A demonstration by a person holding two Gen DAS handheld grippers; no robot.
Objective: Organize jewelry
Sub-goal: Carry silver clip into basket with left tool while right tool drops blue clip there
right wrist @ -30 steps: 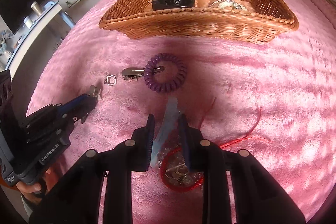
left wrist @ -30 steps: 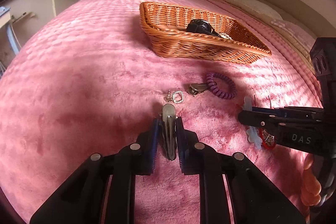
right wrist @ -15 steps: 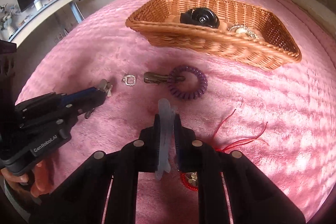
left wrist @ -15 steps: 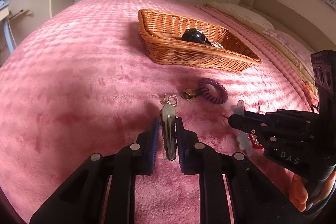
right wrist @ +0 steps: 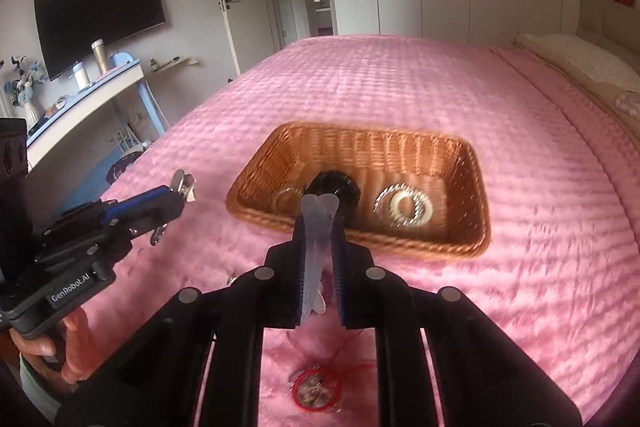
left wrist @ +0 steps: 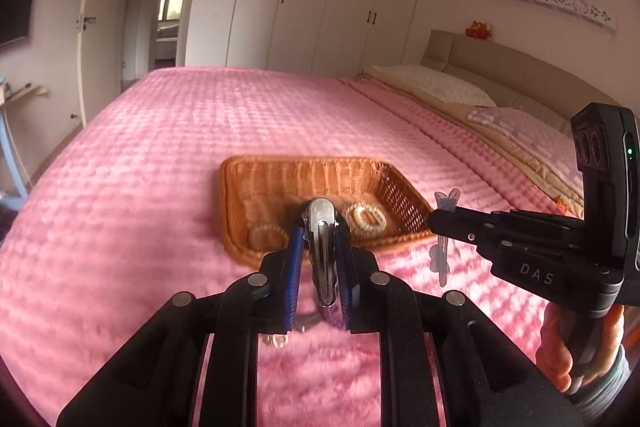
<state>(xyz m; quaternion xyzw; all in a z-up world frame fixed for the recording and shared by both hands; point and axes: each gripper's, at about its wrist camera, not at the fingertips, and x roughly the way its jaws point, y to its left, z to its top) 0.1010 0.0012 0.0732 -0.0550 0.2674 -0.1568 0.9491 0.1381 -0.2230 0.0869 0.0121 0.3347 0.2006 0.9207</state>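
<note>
Holding a silver metal hair clip (left wrist: 322, 247) between its blue-padded jaws, my left gripper (left wrist: 318, 255) is clamped shut on it above the pink bedspread (left wrist: 140, 187). My right gripper (right wrist: 319, 259) has just been closing and now pinches a translucent pale-blue hair clip (right wrist: 316, 251), its winged end up. Both clips are held in the air on the near side of the wicker basket (right wrist: 476, 195), which sits on the bedspread and contains a black hair accessory (right wrist: 340, 187) and two pale ring-shaped pieces, details blurred. Legible writing: "DAS" on the right gripper's side in the left view; "GenRobot.AI" on the left gripper's body in the right view. A red-corded bracelet (right wrist: 316, 393) lies on the bedspread under the right gripper.
</note>
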